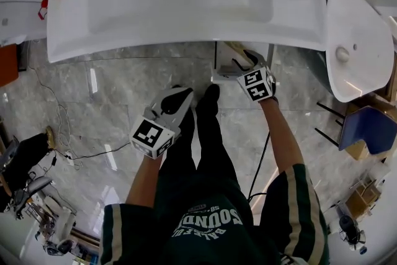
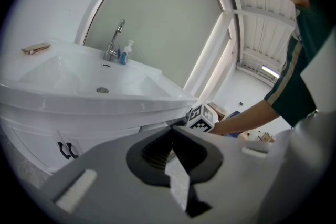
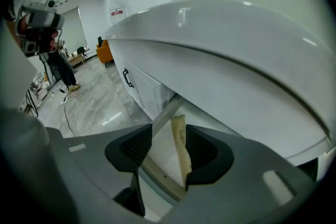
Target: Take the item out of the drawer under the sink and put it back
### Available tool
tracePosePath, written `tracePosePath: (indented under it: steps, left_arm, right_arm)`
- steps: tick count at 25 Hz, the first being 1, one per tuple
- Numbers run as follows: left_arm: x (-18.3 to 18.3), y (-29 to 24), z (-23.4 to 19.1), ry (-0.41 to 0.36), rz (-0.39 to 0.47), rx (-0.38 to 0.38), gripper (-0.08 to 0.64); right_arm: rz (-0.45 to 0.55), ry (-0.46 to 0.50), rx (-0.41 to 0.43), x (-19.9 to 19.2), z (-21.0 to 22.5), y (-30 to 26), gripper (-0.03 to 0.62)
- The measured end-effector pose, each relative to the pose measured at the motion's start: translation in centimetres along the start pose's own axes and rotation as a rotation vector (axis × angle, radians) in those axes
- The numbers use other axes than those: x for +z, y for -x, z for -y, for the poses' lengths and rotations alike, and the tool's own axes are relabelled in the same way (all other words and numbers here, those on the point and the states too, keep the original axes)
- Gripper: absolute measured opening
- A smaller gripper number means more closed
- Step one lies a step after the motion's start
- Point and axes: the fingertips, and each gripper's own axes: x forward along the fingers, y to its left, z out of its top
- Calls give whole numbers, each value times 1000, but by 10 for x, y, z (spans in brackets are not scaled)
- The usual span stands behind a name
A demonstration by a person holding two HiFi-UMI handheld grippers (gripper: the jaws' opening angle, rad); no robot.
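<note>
My right gripper point(image 3: 168, 140) has its jaws wide apart. The packet point(image 3: 180, 150) sits between them, not squeezed, lying in the open drawer point(image 3: 157, 174) under the sink point(image 3: 236, 55). My left gripper point(image 2: 172, 139) has its jaws together and empty, away from the drawer.

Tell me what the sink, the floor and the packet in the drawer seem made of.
Sink: glossy white ceramic or similar, by its sheen.
Floor: polished grey veined stone or tile, reflecting light.
Packet: tan, matte, paper or plastic, unclear which.
</note>
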Motion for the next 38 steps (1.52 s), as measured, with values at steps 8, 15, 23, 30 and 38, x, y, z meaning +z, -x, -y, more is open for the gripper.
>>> tracePosePath:
  steps: [8, 15, 23, 30, 38]
  left_arm:
    - [-10, -13, -15, 9, -16, 15, 49]
    - [-29, 4, -31, 43, -36, 55, 49]
    - [-42, 22, -40, 63, -63, 82, 49]
    - [-41, 27, -45, 76, -54, 85, 49]
    - [-29, 29, -41, 58, -50, 62, 49]
  right_arm:
    - [-144, 49, -3, -32, 23, -65, 176]
    - [-274, 62, -15, -58, 33, -98, 175]
    - [-332, 28, -36, -70, 38, -116, 173]
    - [-406, 73, -43, -77, 39, -116, 110]
    - [-375, 115, -74, -66, 40, -99, 43]
